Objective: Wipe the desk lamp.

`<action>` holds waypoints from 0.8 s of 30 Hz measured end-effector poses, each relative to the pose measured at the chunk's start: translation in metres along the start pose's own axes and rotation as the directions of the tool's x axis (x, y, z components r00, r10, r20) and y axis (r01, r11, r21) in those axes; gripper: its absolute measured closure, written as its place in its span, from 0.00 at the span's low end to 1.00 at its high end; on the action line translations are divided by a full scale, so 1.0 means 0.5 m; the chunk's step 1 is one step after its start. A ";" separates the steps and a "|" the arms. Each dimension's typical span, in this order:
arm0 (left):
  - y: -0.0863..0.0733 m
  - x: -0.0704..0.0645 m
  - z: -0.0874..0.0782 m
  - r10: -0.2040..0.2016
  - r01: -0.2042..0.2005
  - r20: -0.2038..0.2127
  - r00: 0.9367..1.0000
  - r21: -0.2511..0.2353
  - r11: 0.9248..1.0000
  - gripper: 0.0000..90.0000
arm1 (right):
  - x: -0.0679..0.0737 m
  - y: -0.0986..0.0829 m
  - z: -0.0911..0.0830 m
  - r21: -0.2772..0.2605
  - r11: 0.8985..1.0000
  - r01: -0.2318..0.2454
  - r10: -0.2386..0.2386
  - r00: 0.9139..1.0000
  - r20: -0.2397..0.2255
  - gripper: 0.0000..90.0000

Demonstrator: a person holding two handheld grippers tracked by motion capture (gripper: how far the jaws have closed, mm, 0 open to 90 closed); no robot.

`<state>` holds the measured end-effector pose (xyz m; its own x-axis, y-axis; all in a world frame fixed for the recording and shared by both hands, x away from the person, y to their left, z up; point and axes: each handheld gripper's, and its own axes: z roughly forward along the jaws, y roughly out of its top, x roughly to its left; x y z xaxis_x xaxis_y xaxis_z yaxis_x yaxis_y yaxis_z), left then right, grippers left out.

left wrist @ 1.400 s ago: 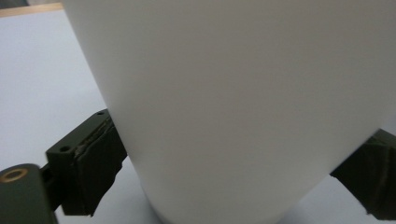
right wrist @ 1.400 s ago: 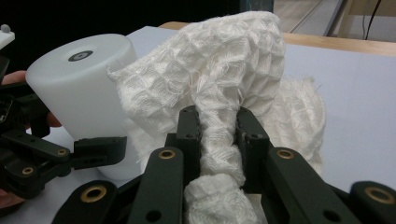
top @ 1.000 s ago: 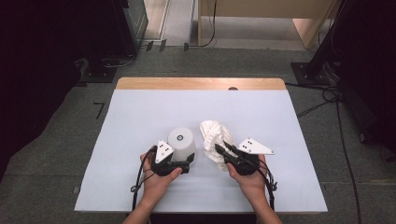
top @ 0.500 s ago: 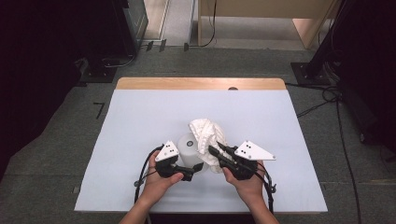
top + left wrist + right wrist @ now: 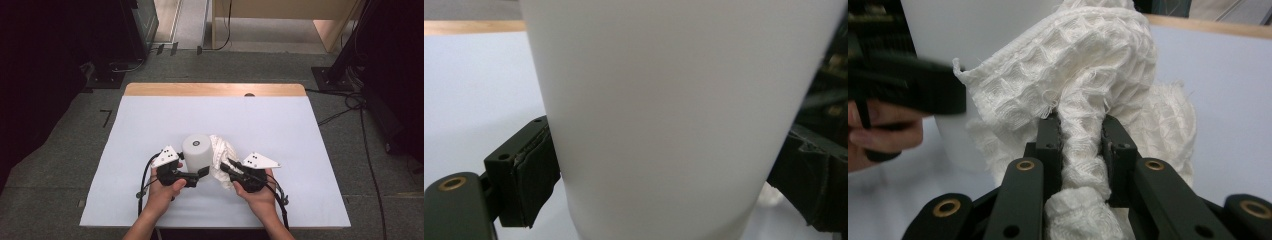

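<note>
A white cup (image 5: 197,151) stands upside down on the white table cover (image 5: 150,125), near the front middle. My left gripper (image 5: 202,173) is shut on the cup (image 5: 674,115), its pads (image 5: 531,175) pressed on both sides of the wall. A white waffle-weave cloth (image 5: 222,157) is bunched against the cup's right side. My right gripper (image 5: 226,167) is shut on the cloth (image 5: 1083,145), a twisted fold pinched between its jaws. The cup (image 5: 973,30) and the left gripper (image 5: 908,85) appear behind the cloth in the right gripper view.
A wooden strip (image 5: 215,89) runs along the table's far edge. Dark equipment stands (image 5: 350,60) and cables (image 5: 350,107) sit on the grey floor beyond and to the right. Bare table cover lies to the left, right and back.
The cloth has been pulled from over the cup to its right side. The cup's flat base is uncovered again. Both hands have shifted slightly.
</note>
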<state>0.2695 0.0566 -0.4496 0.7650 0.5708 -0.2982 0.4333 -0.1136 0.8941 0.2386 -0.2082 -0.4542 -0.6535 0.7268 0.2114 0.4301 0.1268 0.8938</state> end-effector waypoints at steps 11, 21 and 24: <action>-0.009 -0.013 0.019 0.048 -0.048 -0.012 0.999 0.058 0.997 0.09 | -0.008 0.012 -0.013 -0.031 0.999 -0.014 0.014 1.000 0.012 0.83; -0.031 -0.043 0.058 0.119 -0.115 -0.016 0.993 0.146 0.983 0.09 | -0.003 0.044 -0.053 -0.119 0.993 -0.006 0.008 1.000 0.015 0.83; -0.031 -0.045 0.059 0.124 -0.121 -0.010 0.992 0.146 0.982 0.09 | -0.003 0.047 -0.056 -0.123 0.992 -0.004 0.005 1.000 0.015 0.83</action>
<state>0.2596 0.0215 -0.4666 0.8078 0.5608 -0.1818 0.4024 -0.2992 0.8652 0.2323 -0.2252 -0.4226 -0.6420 0.7372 0.2105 0.3525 0.0401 0.9350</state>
